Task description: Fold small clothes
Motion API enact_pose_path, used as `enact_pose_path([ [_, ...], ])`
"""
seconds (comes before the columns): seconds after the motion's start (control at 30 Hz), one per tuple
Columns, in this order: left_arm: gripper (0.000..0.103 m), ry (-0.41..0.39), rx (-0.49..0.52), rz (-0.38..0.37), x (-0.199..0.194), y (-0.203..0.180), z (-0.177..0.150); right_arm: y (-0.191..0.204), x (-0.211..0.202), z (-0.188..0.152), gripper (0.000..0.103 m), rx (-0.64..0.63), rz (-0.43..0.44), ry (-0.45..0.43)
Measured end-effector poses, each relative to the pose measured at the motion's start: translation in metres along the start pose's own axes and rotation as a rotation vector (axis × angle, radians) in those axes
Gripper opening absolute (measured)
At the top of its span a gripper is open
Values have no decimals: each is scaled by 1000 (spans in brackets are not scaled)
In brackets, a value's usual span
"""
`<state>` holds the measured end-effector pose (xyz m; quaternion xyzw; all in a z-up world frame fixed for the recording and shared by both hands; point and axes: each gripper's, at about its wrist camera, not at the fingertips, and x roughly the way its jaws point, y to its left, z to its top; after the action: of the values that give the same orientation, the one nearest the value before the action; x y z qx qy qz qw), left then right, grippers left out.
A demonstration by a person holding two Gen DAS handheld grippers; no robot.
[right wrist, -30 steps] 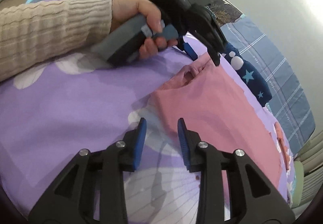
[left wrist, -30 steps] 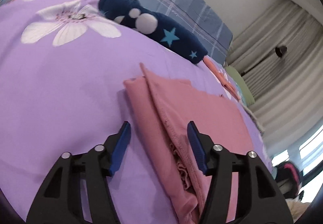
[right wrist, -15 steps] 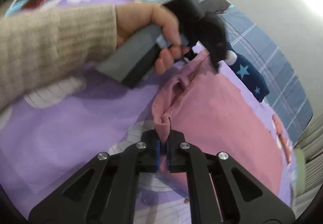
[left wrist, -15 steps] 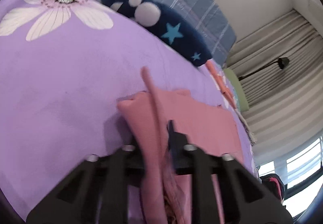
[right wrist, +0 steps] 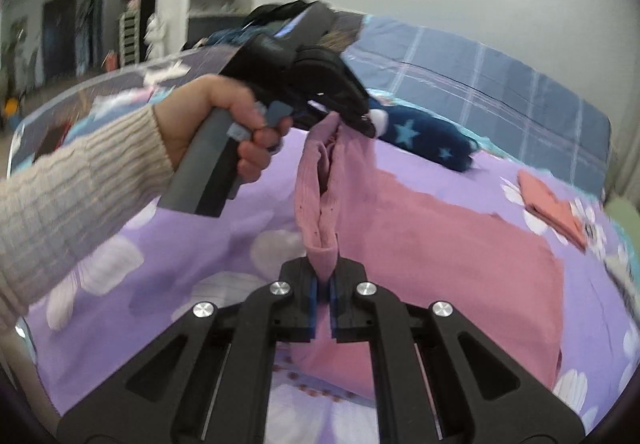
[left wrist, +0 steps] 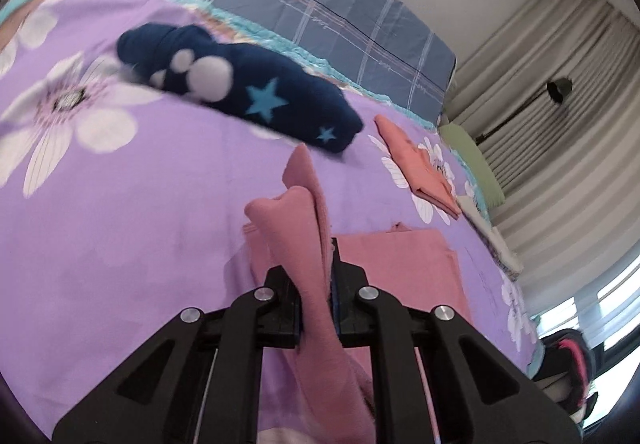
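Observation:
A pink garment [left wrist: 400, 264] lies on the purple flowered bedspread [left wrist: 120, 204]. My left gripper [left wrist: 316, 284] is shut on one corner of its near edge and holds it lifted. It also shows in the right wrist view [right wrist: 352, 116], held by a hand in a cream sleeve. My right gripper [right wrist: 323, 284] is shut on the other corner of the pink garment [right wrist: 440, 244]. The edge between the two grippers hangs raised and bunched while the rest lies flat on the bed.
A folded navy garment with stars [left wrist: 240, 92] lies beyond the pink one. A folded orange garment [left wrist: 416, 168] lies to the right. A blue plaid pillow [left wrist: 320, 16] sits at the head of the bed. Curtains [left wrist: 560, 104] hang at the right.
Both grippers closed on the pink garment's near edge and lifted it off the bed; a second ago both were open just above it.

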<state>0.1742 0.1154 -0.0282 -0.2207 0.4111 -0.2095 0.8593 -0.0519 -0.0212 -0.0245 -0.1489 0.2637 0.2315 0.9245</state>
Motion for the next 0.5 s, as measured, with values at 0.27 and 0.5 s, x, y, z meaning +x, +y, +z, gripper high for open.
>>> enact_pose_path([
  [0.27, 10, -18, 119, 88, 13, -69, 2, -63, -19, -12, 4, 166, -8, -21],
  [0.5, 9, -14, 160, 132, 30, -106, 4, -93, -36, -27, 4, 231, 1, -56],
])
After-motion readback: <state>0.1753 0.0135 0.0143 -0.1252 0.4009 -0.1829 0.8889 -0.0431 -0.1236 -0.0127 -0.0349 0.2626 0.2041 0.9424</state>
